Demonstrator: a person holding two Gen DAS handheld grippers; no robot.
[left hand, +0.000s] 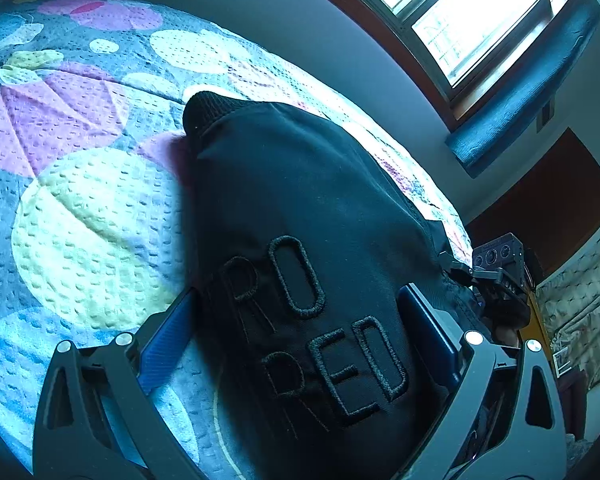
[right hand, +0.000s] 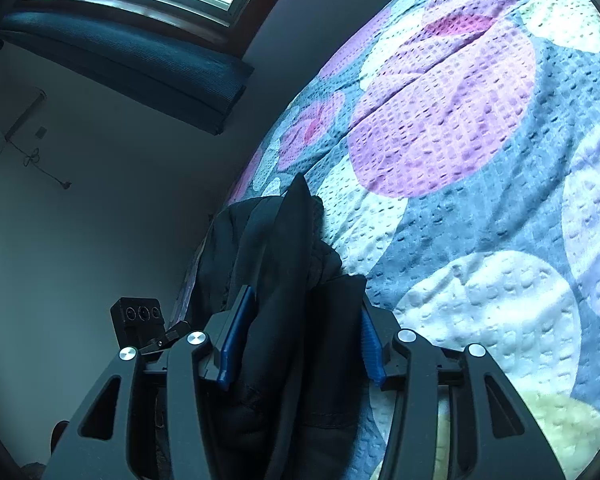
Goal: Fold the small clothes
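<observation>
Near the bed's wall-side edge we clamp the black garment [left hand: 300, 208] in both left gripper [left hand: 296, 332] and right gripper [right hand: 300, 336], bedspread [right hand: 480, 200] spreading open beside.

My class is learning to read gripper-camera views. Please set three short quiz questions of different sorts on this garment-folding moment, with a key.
1. True or false: the left gripper holds nothing.
2. Multiple choice: the black garment bears A) printed stars B) embroidered letters C) a zip.
3. Fill in: the garment hangs over a patterned ____.

Key
1. False. Its blue pads press the fabric, and the right gripper pinches the garment too.
2. B.
3. bedspread, quilted with big circles.
</observation>
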